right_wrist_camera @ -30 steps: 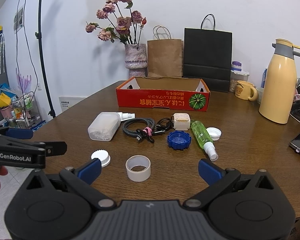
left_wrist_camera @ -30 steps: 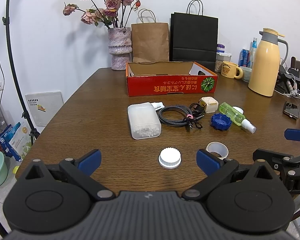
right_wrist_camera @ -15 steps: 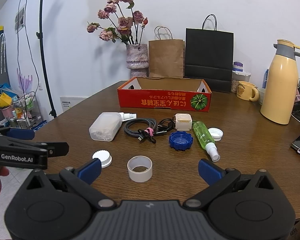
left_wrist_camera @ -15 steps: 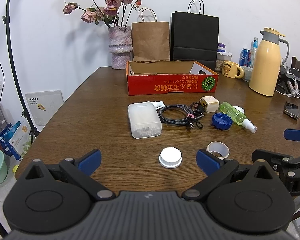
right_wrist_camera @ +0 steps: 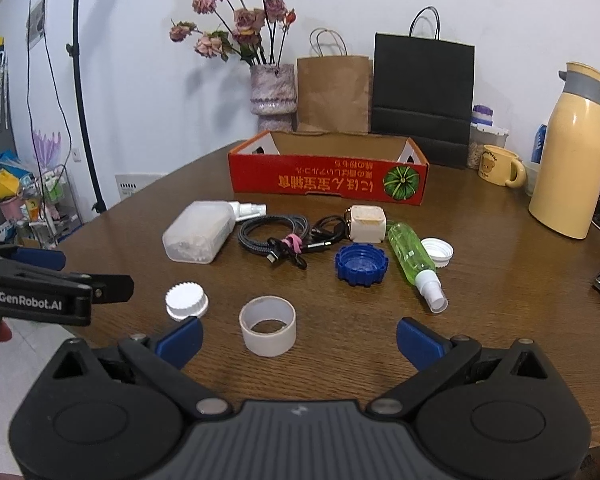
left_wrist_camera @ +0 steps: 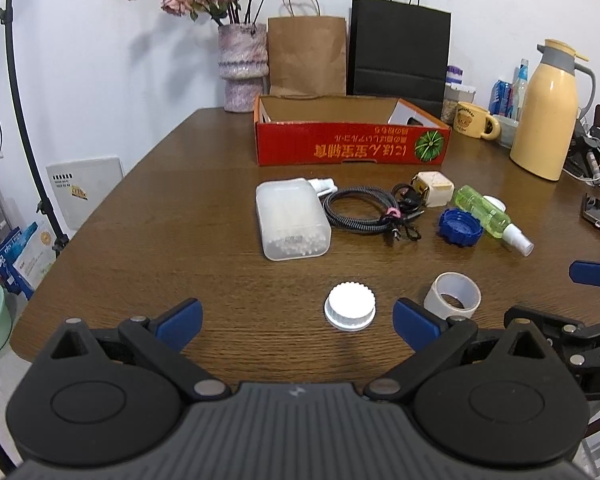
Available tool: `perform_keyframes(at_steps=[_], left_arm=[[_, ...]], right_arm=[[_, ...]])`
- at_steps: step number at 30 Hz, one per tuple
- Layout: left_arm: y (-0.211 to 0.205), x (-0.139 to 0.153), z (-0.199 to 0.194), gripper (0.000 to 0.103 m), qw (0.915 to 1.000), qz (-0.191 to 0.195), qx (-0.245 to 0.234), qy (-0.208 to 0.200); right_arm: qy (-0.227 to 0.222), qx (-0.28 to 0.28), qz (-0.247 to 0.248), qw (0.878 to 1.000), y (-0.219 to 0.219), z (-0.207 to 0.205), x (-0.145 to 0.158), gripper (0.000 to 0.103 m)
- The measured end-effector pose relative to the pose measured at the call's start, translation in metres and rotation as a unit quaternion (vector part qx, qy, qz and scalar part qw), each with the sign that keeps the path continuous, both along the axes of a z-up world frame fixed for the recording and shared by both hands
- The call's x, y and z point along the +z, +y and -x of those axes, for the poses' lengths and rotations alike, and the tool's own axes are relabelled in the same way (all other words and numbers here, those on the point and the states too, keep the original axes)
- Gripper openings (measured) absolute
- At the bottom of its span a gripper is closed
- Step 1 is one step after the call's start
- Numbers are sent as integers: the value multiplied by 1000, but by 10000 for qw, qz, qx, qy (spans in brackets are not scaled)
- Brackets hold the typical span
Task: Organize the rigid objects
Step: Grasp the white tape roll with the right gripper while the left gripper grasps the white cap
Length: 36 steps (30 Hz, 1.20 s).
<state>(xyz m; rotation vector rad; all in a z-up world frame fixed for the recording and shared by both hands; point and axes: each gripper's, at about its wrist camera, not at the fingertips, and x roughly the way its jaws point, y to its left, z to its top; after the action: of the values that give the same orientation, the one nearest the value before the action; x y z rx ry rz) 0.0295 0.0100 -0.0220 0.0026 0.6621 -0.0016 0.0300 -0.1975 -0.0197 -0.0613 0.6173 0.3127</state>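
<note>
We hold two grippers above the near edge of a round brown wooden table. The left gripper has its blue-tipped fingers spread wide, holding nothing; the right gripper is likewise spread and empty.

On the table we count one white ribbed cap just ahead of the left gripper, one roll of white tape standing on its edge between the right gripper's fingers but not touched, one translucent plastic box of small white pieces, one coiled black cable, one cream cube-shaped plug, one blue ribbed lid, one green spray bottle lying on its side, and one second white cap partly behind that bottle.

Beyond them sits one open red cardboard box; its floor is hidden from us. Farther back stand a vase of dried roses, a brown paper bag and a black paper bag against a white wall. At the right are a yellow thermos jug, a yellow mug and a phone near the table edge.

A small white item behind the plastic box is too hidden to identify.
</note>
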Motion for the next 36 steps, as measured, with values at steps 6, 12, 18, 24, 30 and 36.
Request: perform_keyframes(at_steps=[6,12,18,24,30,36], left_arm=[[5,-10,-10,103,9999,-12,24,120],[11,-20,-21,103,9996,15,113,270],[12,-25,-28,103,9994,15,110,327],[8,-28,-35,103,9991,25,73,428],[-3,-34,-46,103,9985,24,-23,547],[-17,-40,-57,103,9982,-23,-88,599]], right_arm=[[131,139,99,9998,8,-19,-17,103],[214,291,332,9988,22,-39,-38,101],[229,450,308,9983,27,-53,-49,82],[235,825,130,9962,28,-56,-50,42],[91,786,58,9968,19,-55,-46,42],[5,638,20,9980,5,-54,-41,42]])
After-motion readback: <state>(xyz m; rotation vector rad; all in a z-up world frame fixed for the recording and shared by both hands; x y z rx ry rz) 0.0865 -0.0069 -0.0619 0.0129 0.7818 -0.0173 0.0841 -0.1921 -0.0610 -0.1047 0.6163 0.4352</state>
